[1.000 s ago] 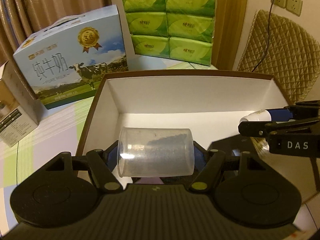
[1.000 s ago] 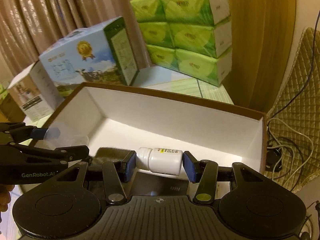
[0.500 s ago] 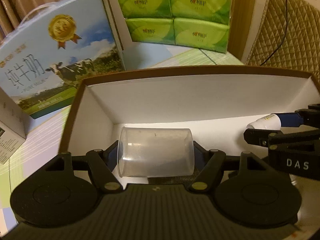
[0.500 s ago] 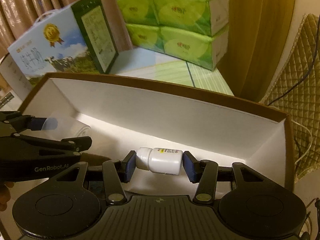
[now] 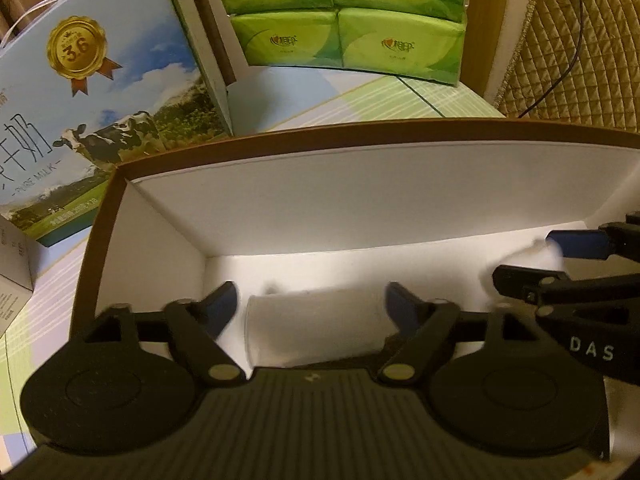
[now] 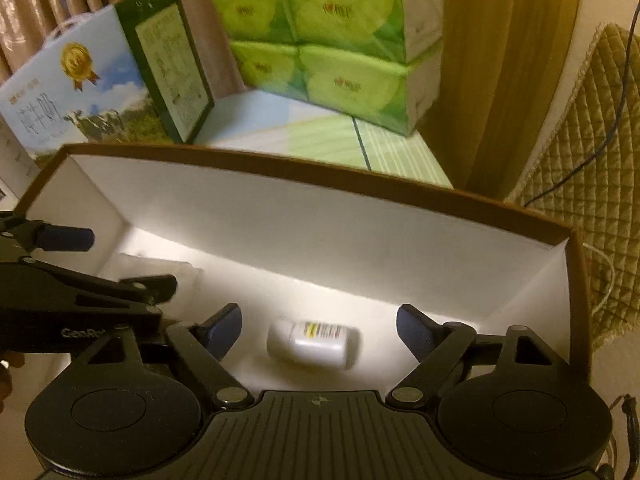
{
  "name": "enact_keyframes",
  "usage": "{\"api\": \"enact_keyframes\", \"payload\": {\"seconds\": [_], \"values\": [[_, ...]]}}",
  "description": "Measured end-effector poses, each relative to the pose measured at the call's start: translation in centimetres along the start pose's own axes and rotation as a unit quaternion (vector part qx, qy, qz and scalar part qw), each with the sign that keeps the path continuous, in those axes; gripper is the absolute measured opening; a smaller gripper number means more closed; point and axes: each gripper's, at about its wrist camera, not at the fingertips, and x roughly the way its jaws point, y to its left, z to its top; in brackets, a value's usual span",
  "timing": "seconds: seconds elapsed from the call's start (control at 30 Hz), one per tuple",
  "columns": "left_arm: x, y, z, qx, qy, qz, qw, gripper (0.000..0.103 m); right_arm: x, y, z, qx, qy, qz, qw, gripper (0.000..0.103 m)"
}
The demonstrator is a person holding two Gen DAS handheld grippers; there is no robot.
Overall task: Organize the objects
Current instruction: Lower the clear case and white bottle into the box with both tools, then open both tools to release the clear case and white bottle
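Observation:
A brown-rimmed box (image 5: 360,128) with white inside walls lies under both grippers. In the left wrist view a clear plastic cup (image 5: 312,328) lies on its side on the box floor, blurred, between the spread fingers of my left gripper (image 5: 312,308), whose jaws are opening and do not touch it. In the right wrist view a small white pill bottle (image 6: 312,340) lies on its side on the box floor (image 6: 360,304); my right gripper (image 6: 320,328) straddles it with opening jaws and gaps on both sides. Each gripper shows at the edge of the other's view.
Behind the box stand a blue milk carton (image 5: 92,120) with a cow picture and a stack of green tissue packs (image 5: 348,16). A quilted tan cushion (image 5: 580,52) with a black cable is at the right. A small white carton (image 5: 12,272) sits at the far left.
Both grippers sank into the box and let go: the cup left the left jaws and the pill bottle left the right jaws, each now lying on the box floor.

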Motion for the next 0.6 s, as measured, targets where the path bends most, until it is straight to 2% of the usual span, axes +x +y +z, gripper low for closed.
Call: {"api": "enact_keyframes", "payload": {"seconds": [0.07,0.2,0.6], "values": [[0.0,0.0,0.0,0.003,-0.002,0.011,0.9999,0.087,-0.1,0.0,0.0,-0.001,0.003,0.0,1.0,0.084],[0.1,0.2,-0.1,0.005,0.004,0.006,1.0,0.089,-0.5,0.2,-0.1,-0.003,0.0,-0.002,1.0,0.088],[-1.6,0.3,-0.7,0.005,-0.004,0.004,1.0,0.09,-2.8,0.5,-0.6,0.005,-0.015,0.013,1.0,0.089]]}}
